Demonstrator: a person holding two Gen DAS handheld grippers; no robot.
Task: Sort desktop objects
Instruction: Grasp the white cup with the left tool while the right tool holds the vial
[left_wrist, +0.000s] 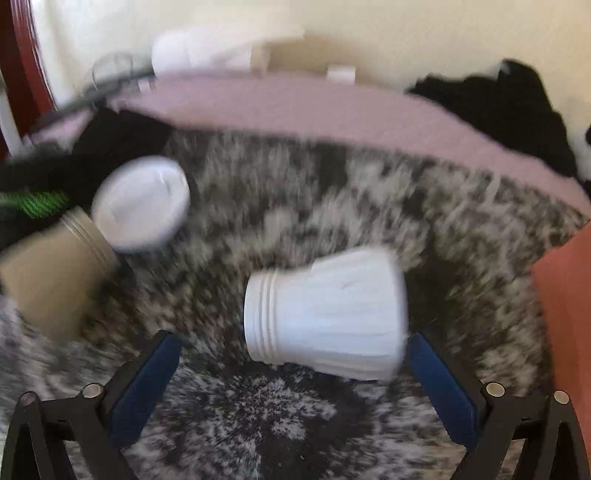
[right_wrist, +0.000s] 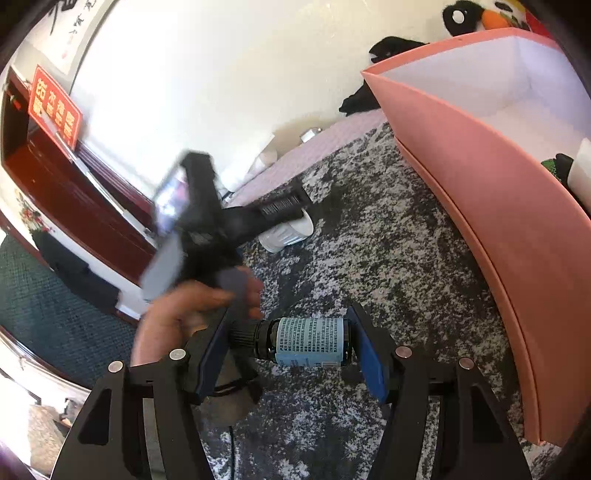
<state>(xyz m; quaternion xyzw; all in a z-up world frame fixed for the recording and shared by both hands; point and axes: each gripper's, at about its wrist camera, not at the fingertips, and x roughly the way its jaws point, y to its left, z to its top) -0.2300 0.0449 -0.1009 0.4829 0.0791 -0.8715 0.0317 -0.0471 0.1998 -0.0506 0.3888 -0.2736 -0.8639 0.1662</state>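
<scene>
Mottled table (left_wrist: 332, 192) half cleared: left tool (left_wrist: 291, 365) released beside white cup (left_wrist: 325, 314); right tool (right_wrist: 291, 343) clenched bottle (right_wrist: 306, 341), pink box (right_wrist: 480, 184) partly filled.

The ribbed white cup (left_wrist: 325, 314) looks matt plastic; the mottled grey cloth (left_wrist: 332, 206) beneath looks rough. The dark bottle (right_wrist: 306, 347) is glossy with a paper label.

Grey-and-black mottled cloth (left_wrist: 332, 192) covers surface; pink sheet (left_wrist: 295, 110) shows along far edge. On cloth: white ribbed cup (left_wrist: 325, 314) lying on side, white lid-like disc (left_wrist: 142, 203), tan ribbed container (left_wrist: 55, 269) at left, blurred. Pink open box (right_wrist: 480, 184) stands at right edge. Black fabric (left_wrist: 498, 107) lies far right.
</scene>
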